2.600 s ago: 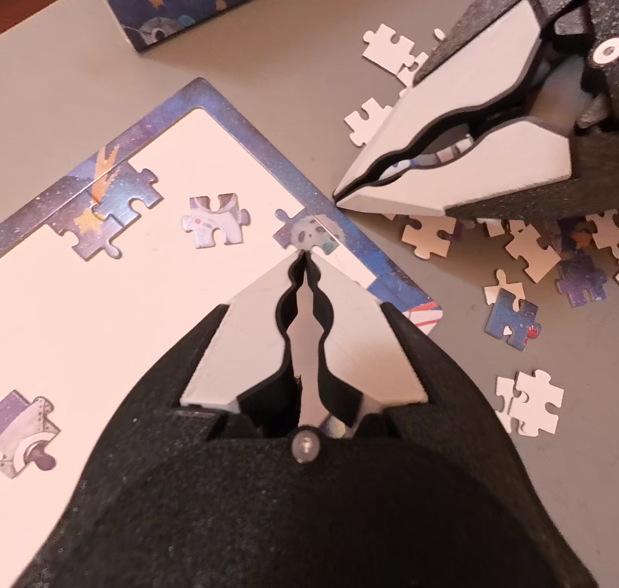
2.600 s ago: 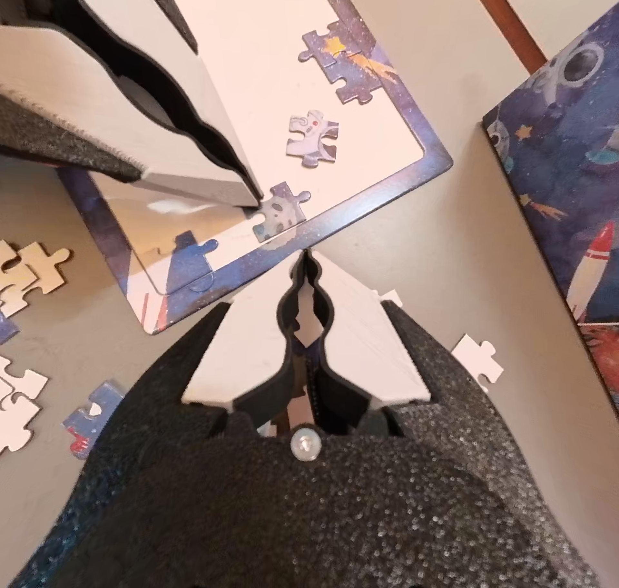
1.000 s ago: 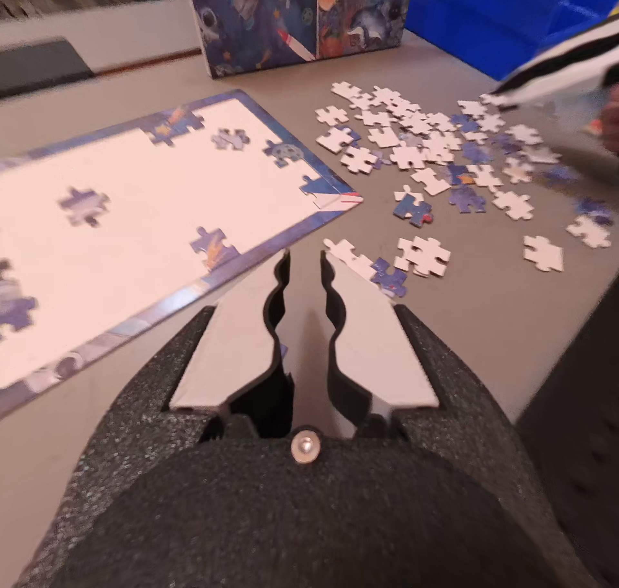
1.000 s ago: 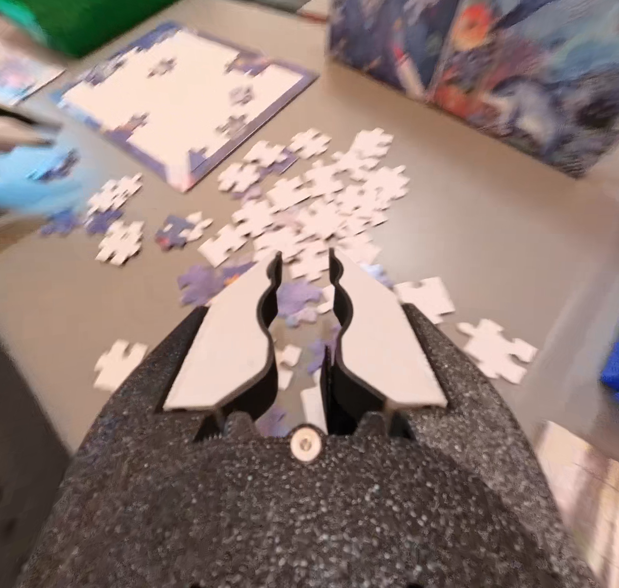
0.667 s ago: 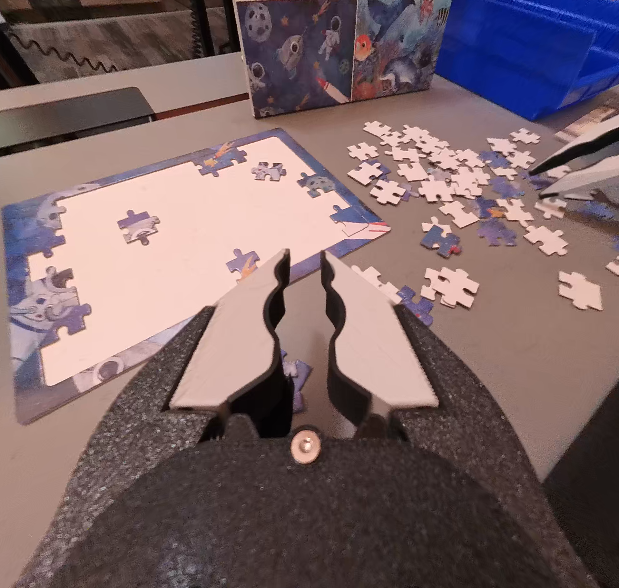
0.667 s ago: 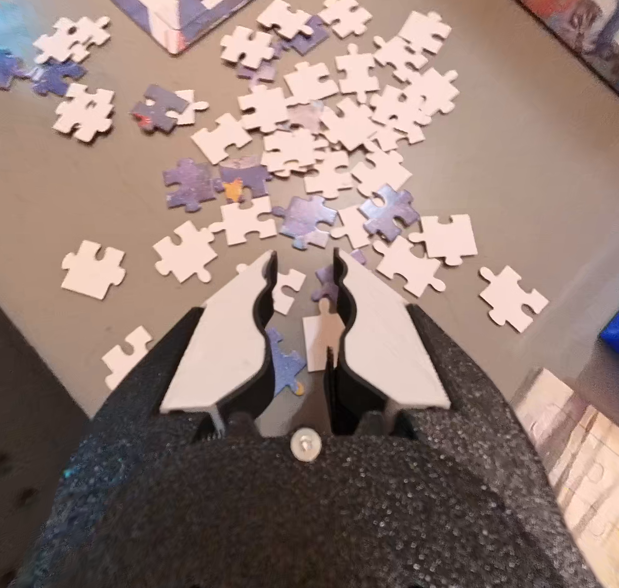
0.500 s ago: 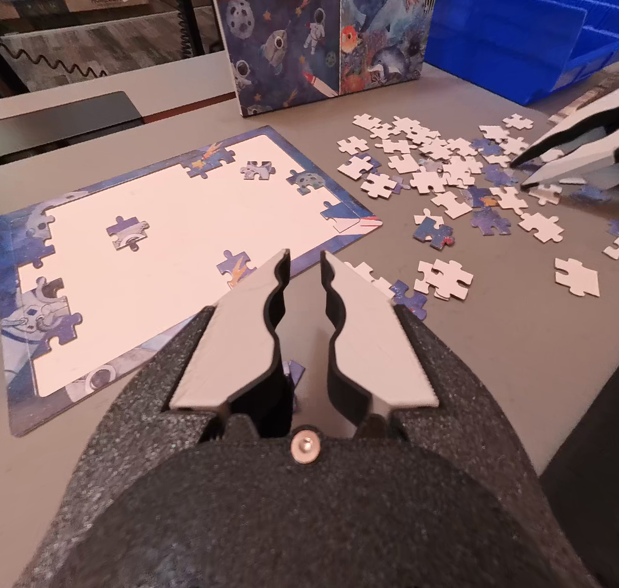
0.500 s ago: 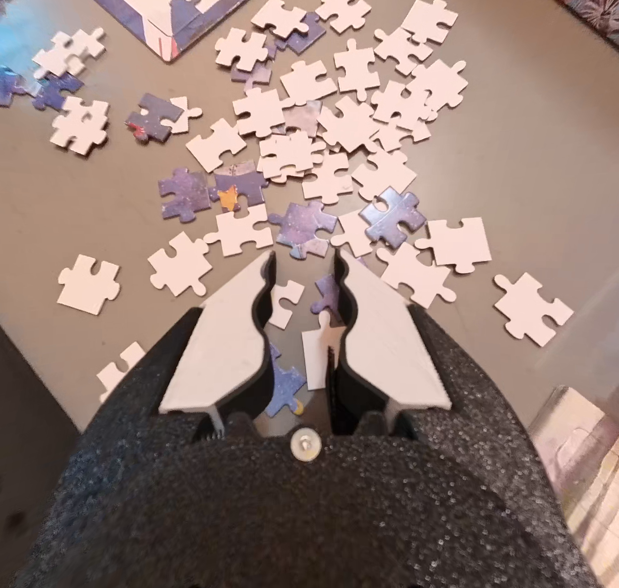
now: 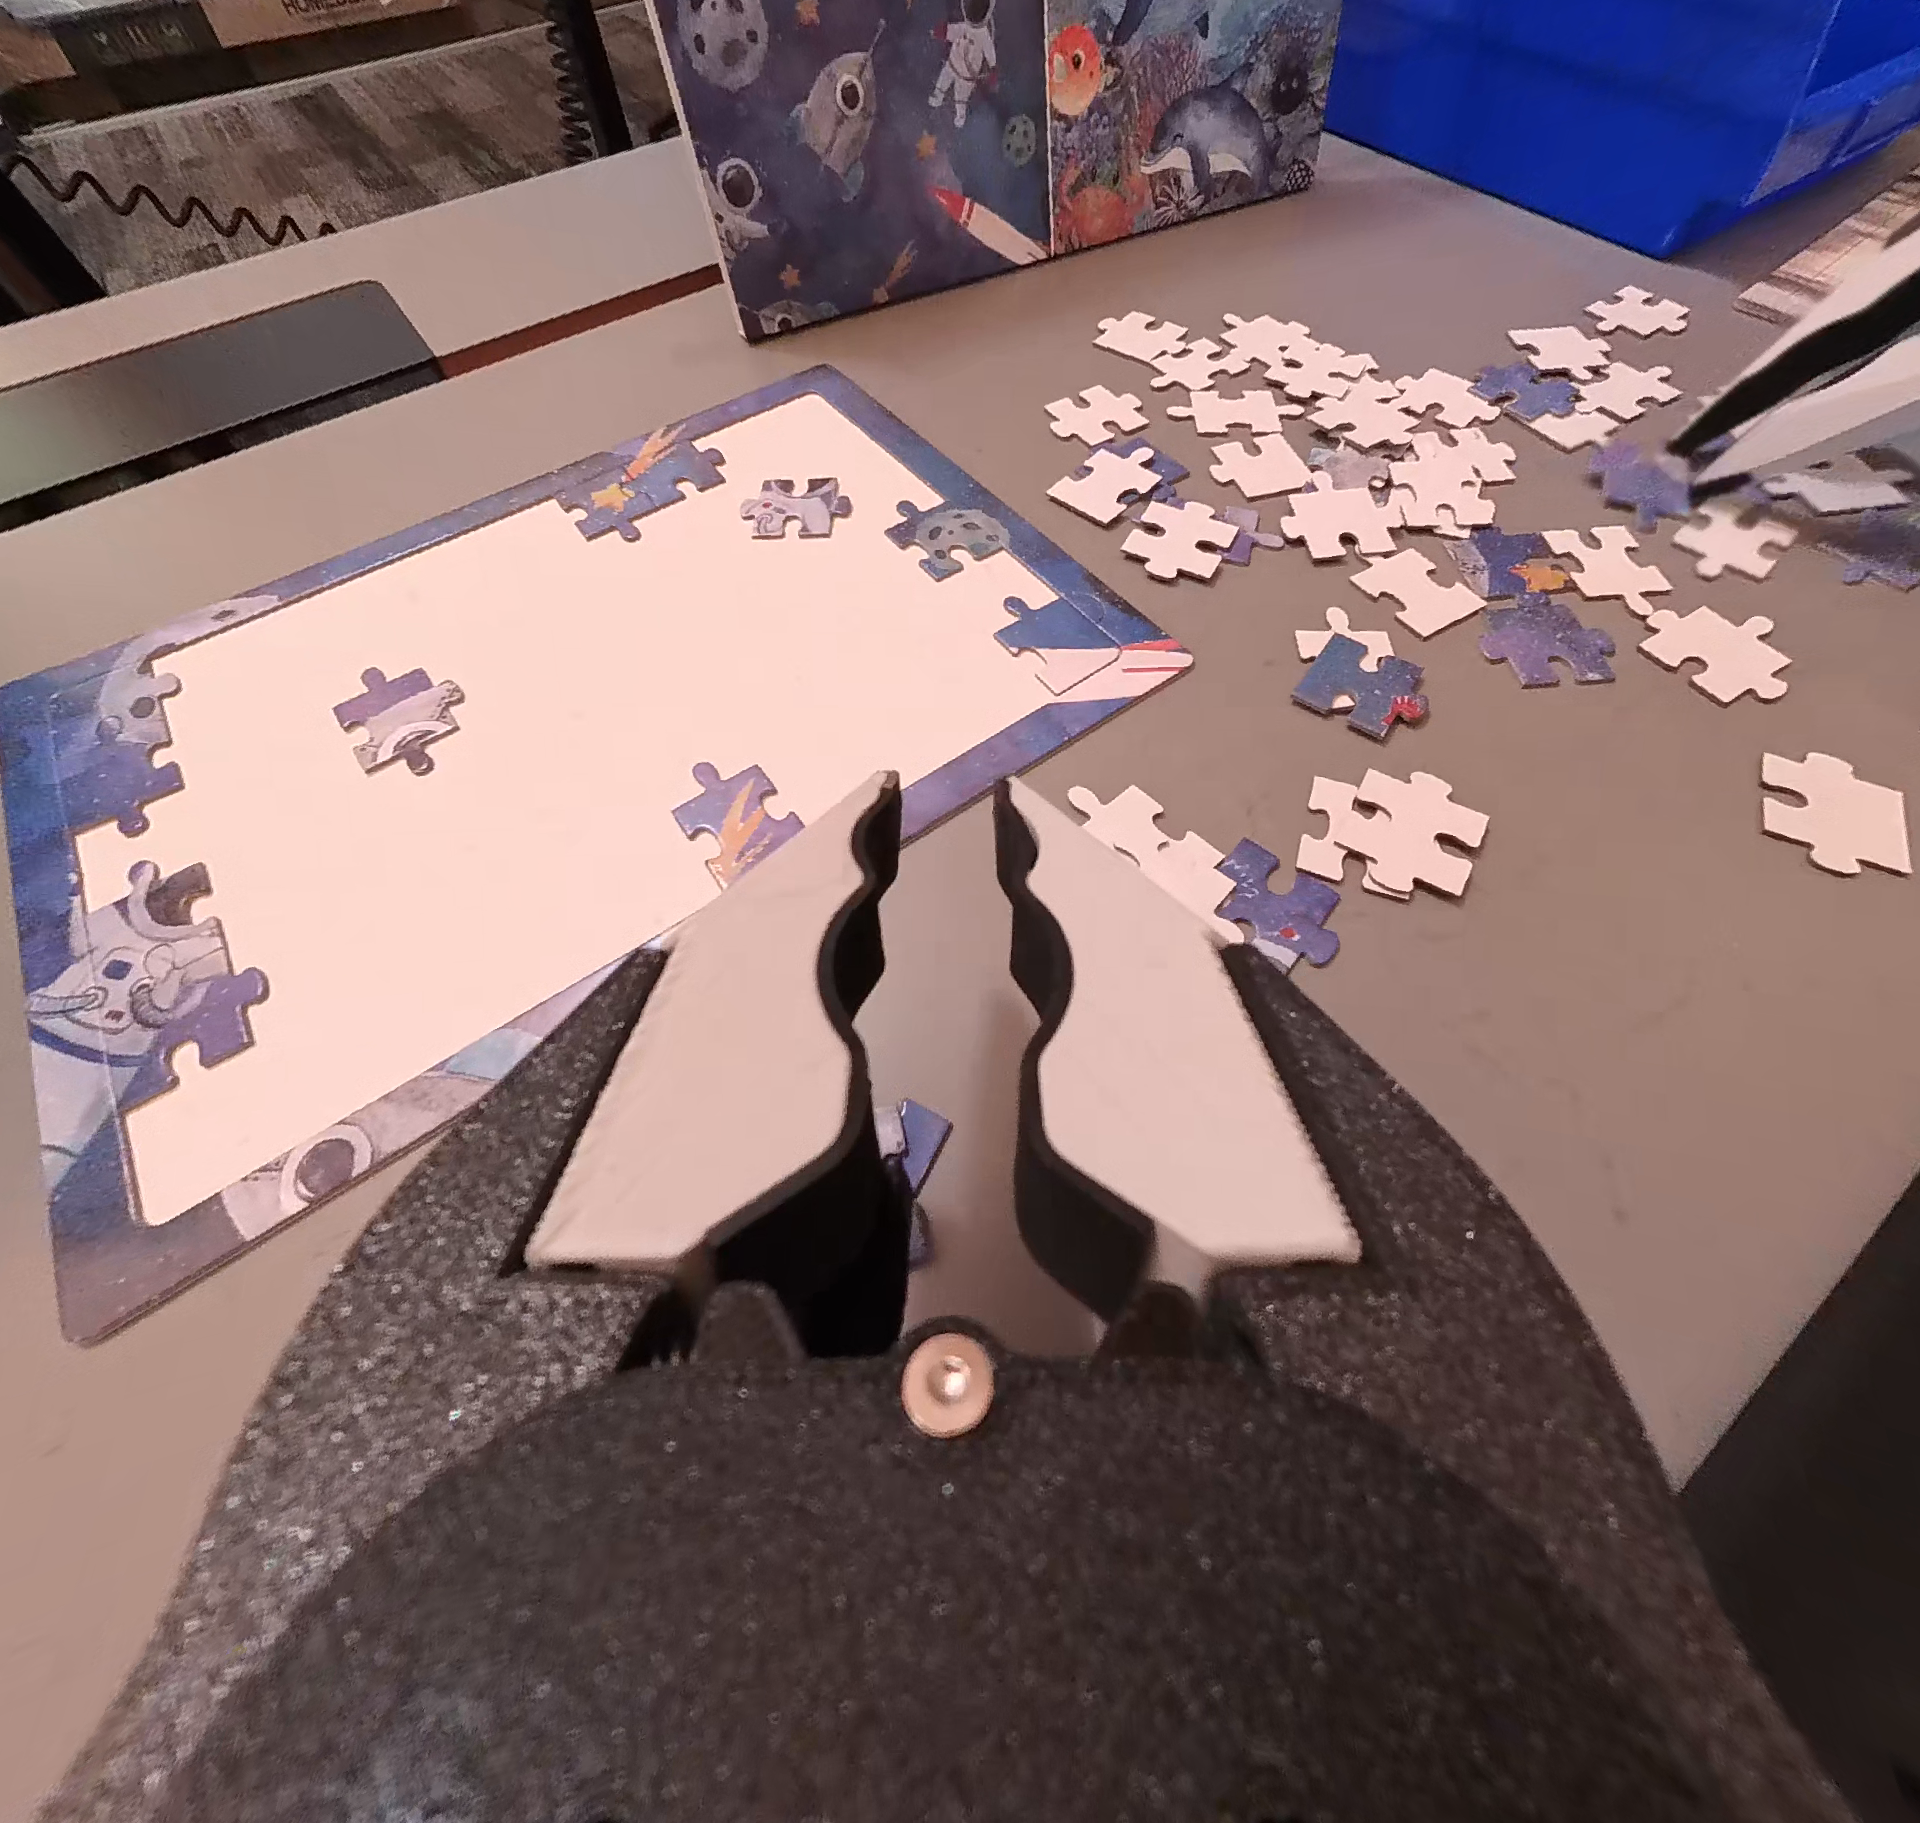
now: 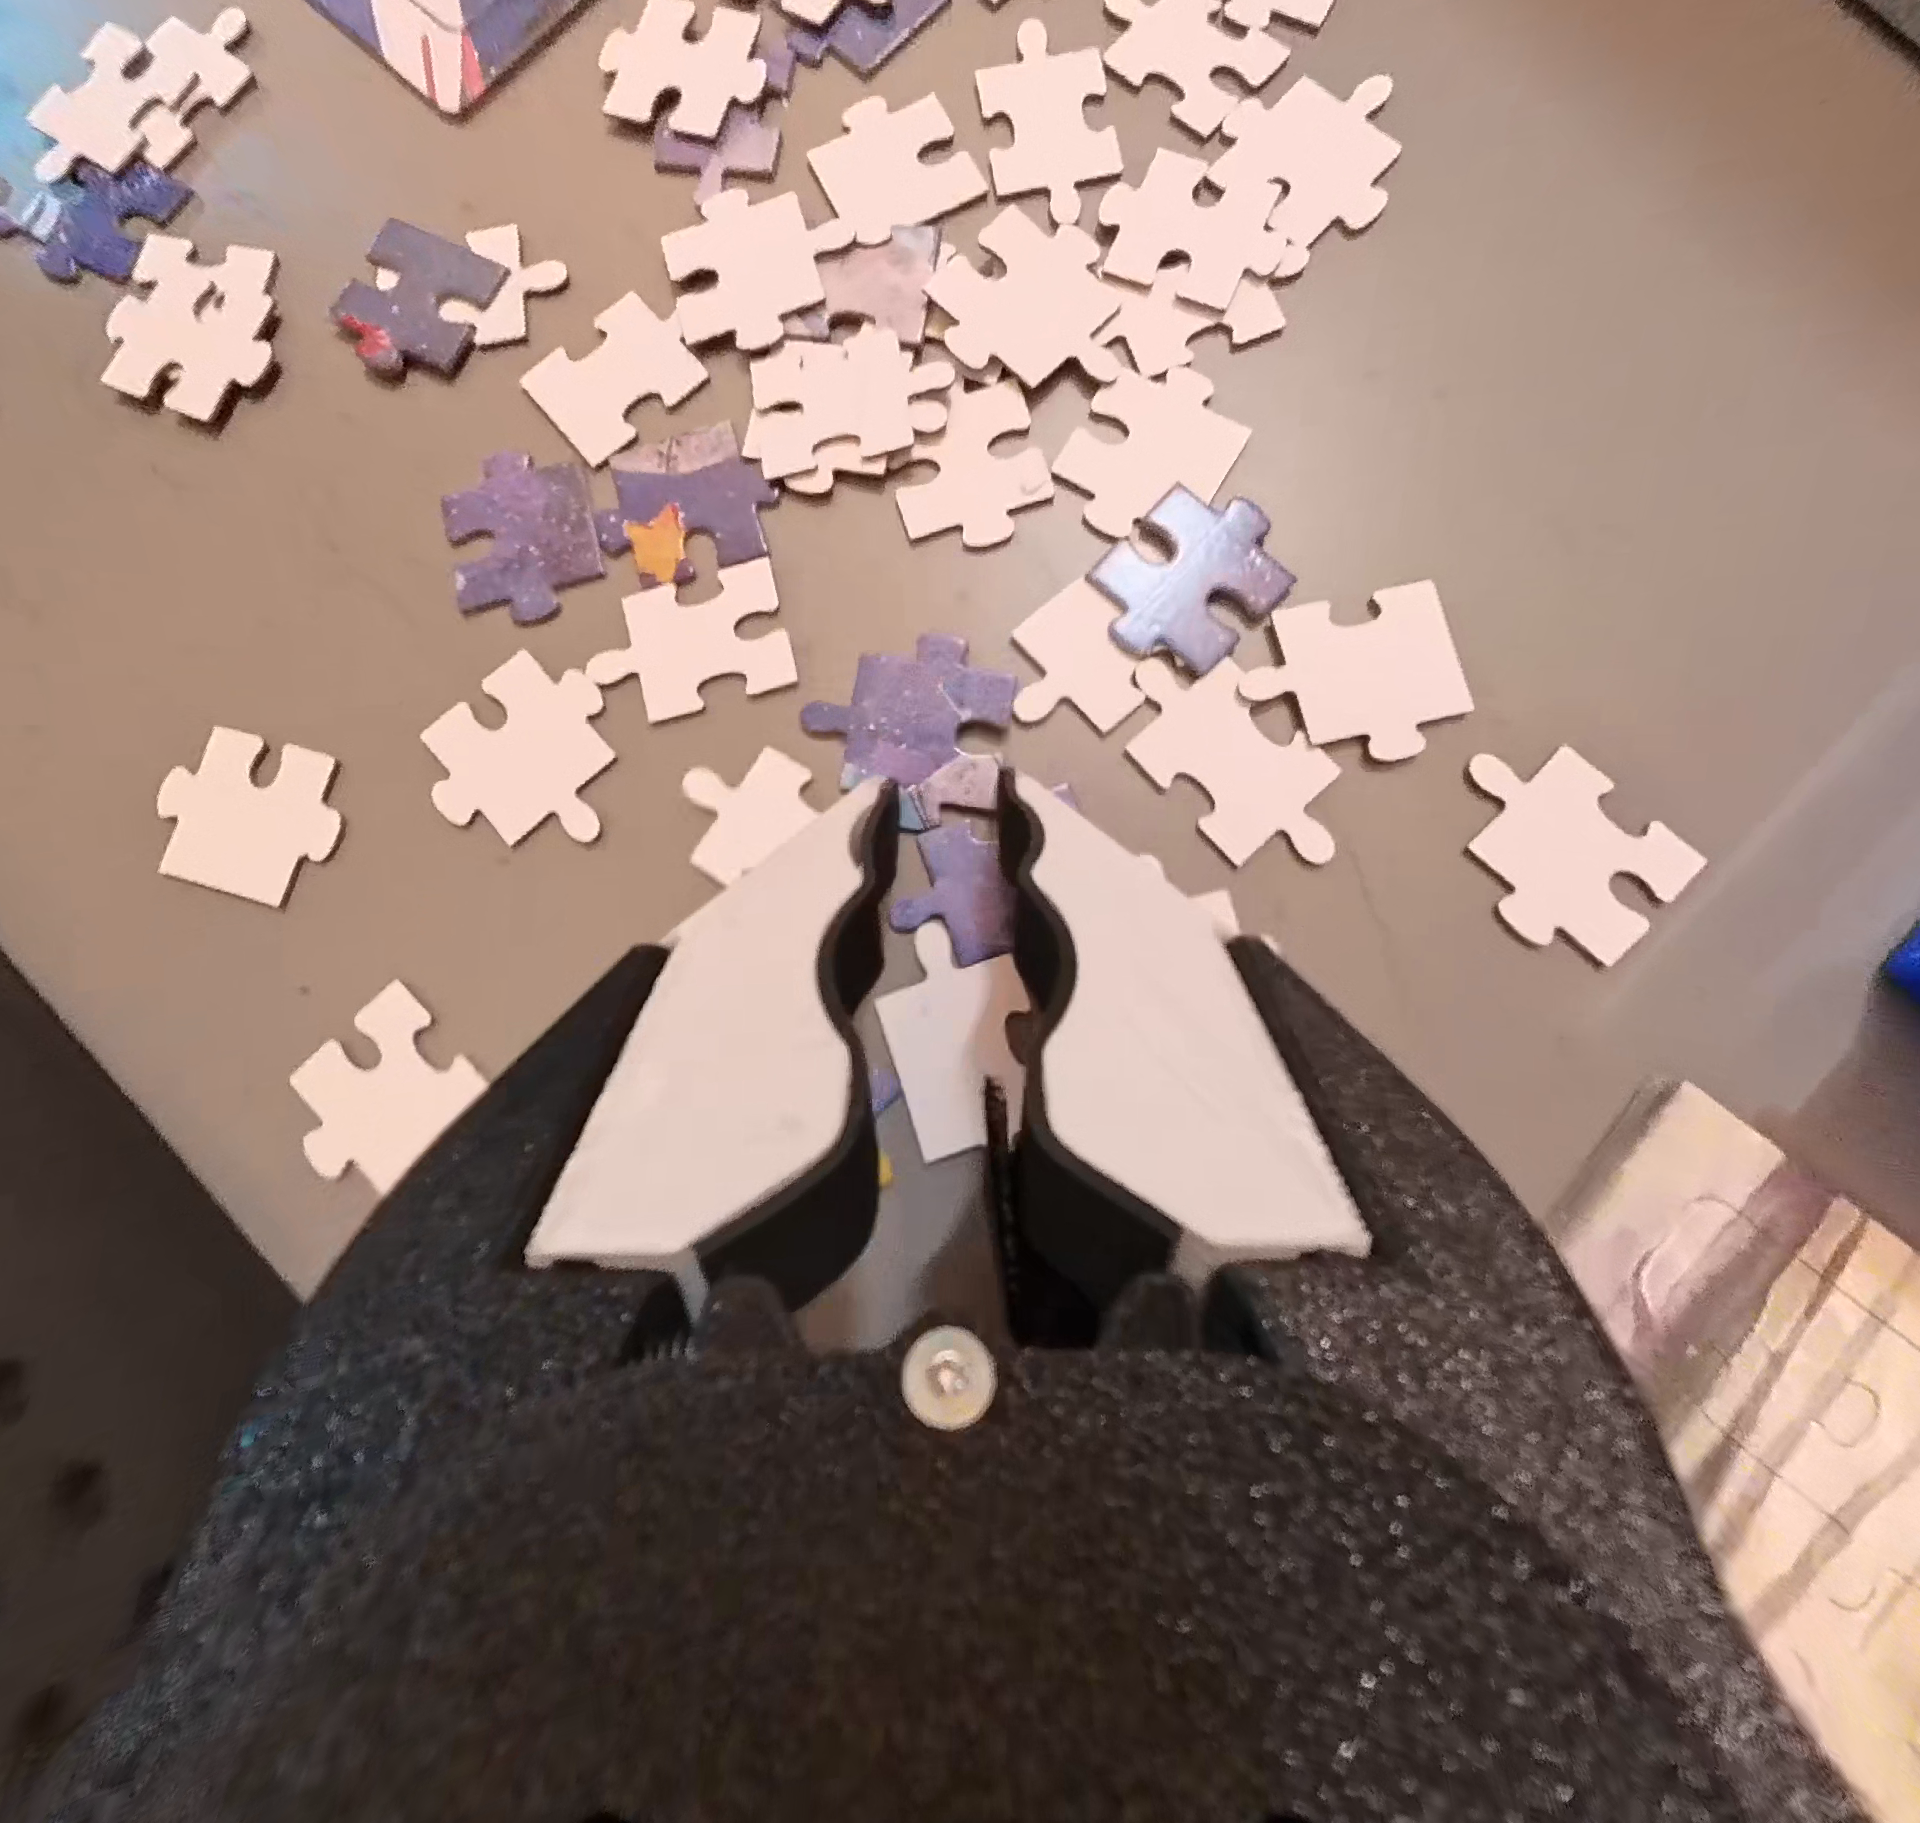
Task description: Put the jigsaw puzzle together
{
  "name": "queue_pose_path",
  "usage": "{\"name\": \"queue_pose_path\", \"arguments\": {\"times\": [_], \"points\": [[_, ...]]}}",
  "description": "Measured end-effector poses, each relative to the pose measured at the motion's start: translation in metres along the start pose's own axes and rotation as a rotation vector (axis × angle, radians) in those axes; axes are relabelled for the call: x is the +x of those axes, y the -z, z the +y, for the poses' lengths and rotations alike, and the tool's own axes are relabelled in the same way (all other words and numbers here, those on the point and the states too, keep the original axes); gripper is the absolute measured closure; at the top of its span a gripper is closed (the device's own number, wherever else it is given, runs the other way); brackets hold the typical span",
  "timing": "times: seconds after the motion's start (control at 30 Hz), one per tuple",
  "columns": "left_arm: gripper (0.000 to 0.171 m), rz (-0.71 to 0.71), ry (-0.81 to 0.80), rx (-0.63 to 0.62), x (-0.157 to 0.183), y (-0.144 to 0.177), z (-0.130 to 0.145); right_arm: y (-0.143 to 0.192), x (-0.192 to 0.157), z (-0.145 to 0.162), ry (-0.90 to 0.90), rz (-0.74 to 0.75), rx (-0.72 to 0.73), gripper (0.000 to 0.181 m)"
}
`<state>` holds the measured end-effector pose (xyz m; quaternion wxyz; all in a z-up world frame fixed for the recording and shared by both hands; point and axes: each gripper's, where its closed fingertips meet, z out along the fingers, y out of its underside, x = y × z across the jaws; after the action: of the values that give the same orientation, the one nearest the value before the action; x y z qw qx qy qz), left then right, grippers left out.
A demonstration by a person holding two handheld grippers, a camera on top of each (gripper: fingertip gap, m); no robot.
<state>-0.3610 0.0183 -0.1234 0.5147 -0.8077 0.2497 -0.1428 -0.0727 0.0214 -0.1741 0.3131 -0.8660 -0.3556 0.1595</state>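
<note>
One purple puzzle piece (image 10: pixel 914 708) lies flat on the worktop (image 10: pixel 1558 371) just ahead of the right tongs' (image 10: pixel 940 794) parted tips, its long axis crosswise to them, while the left tongs (image 9: pixel 943 797), also apart and empty, hover well off by the puzzle frame (image 9: pixel 1049 755).

1. a brown cardboard box (image 9: pixel 301 2) at the far left, behind the tabletop, carries a line of dark printed capitals on its front.
2. a second box (image 9: pixel 125 36) beside it has fainter print, too blurred to make out.
3. the picture box (image 9: pixel 987 100), puzzle board (image 9: pixel 499 734) and loose pieces (image 10: pixel 914 204) show only drawings, no lettering.
</note>
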Motion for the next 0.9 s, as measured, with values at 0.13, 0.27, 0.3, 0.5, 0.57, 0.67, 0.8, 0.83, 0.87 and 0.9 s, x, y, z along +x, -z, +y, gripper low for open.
{"name": "queue_pose_path", "arguments": {"times": [0.13,0.27,0.3,0.5,0.57,0.67,0.8,0.83,0.87,0.9], "points": [[0.154,-0.010,0.008,0.003,-0.003,0.001,0.000,0.014,-0.001,-0.004,0.039,0.030,-0.028,0.169],[0.154,-0.008,0.034,0.005,-0.006,0.002,-0.001,0.016,-0.001,-0.028,0.081,0.114,-0.022,0.153],[0.154,-0.007,0.038,0.008,-0.006,0.002,-0.001,0.019,0.005,-0.030,0.111,0.165,-0.037,0.153],[0.154,0.013,0.057,0.017,-0.005,0.004,-0.003,0.056,0.054,0.006,-0.061,0.298,-0.055,0.140],[0.154,0.015,0.057,0.006,-0.005,0.003,-0.001,0.054,0.033,0.027,-0.170,0.124,-0.042,0.132],[0.154,0.029,0.054,0.001,-0.001,0.004,0.001,0.047,0.025,0.037,-0.104,0.107,0.022,0.137],[0.154,0.023,0.022,-0.012,0.002,0.003,0.004,0.034,0.040,0.025,-0.107,0.128,0.054,0.140],[0.154,0.020,0.016,-0.014,0.002,0.003,0.004,0.030,0.038,0.023,-0.109,0.104,0.047,0.140],[0.154,0.020,0.015,-0.016,0.002,0.002,0.005,0.026,0.039,0.024,-0.096,0.108,0.026,0.141],[0.154,0.019,0.015,-0.020,0.001,0.002,0.005,0.024,0.044,0.025,-0.066,0.150,0.016,0.146]]}}
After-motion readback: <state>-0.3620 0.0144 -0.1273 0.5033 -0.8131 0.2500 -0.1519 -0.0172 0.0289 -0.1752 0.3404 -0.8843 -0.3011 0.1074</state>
